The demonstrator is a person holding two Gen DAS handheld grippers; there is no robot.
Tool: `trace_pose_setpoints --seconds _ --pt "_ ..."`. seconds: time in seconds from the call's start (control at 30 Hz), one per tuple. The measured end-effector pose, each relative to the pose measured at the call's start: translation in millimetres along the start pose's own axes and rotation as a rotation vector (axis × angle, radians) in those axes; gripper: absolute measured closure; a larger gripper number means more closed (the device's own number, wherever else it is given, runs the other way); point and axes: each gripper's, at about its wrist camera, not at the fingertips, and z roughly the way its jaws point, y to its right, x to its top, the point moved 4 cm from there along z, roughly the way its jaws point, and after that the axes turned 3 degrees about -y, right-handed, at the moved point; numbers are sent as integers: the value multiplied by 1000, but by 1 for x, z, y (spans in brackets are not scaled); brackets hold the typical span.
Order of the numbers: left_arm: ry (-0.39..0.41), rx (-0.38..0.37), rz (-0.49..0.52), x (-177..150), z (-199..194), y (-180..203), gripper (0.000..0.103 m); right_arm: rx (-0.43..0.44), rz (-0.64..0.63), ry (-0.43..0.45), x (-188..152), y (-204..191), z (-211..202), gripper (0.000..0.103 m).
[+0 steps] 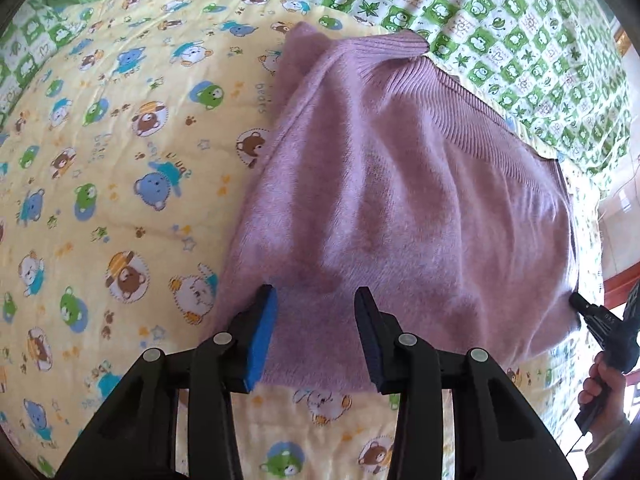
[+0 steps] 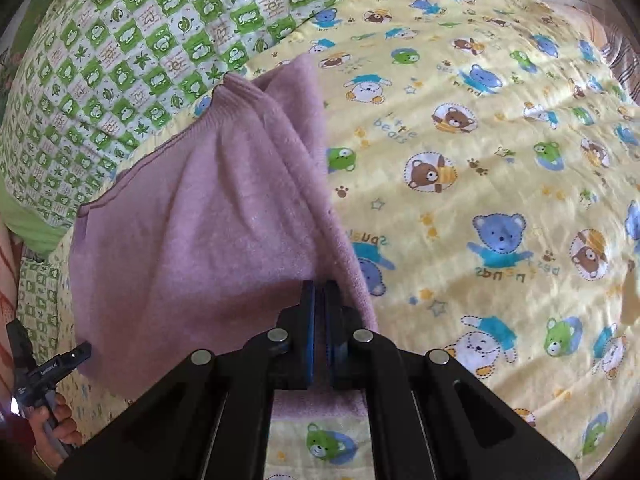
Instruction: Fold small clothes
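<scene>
A purple sweater (image 1: 392,184) is spread on a yellow bear-print quilt (image 1: 120,160) on the bed, its ribbed hem lying toward a green checked quilt (image 1: 500,20). The left hand-held gripper (image 1: 316,336) is held wide, its jaws straddling the near edge of the sweater without pinching it. The right hand-held gripper (image 2: 320,320) is nearly closed at the sweater's near edge; cloth appears to be caught between the pads, though only a thin dark slit is seen there, so the grip cannot be fully confirmed. With one corner pinched and the other loose, a lift could drag the sweater askew and bunch the fold. If only the top layer is pinched, the layers could be separated. The fluffy knit may slip from the pads, and the soft quilt beneath could be snagged along with it.
</scene>
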Motion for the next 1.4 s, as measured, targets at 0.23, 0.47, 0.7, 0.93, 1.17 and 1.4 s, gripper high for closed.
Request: trace_pose_setpoints --seconds 0.23,0.47,0.7,0.93,1.17,1.4 --pt "-9 -19 -80 -19 -24 -15 45 14 14 24 -3 -6 -25 97" --pt "-83 -41 -266 -41 -19 -40 34 80 5 69 -9 -31 -49 70" --pt "-50 -99 -394 -37 -13 -49 35 120 -25 52 -21 -53 -52 69" --pt "-23 -113 -437 -25 -5 -41 36 143 -42 18 -33 -63 -45 69" --pt "-5 -136 -423 -10 7 -24 63 152 -51 -11 -41 -67 -38 69" --pt "36 -136 -313 2 -1 1 95 162 -61 -24 -40 -69 -34 69"
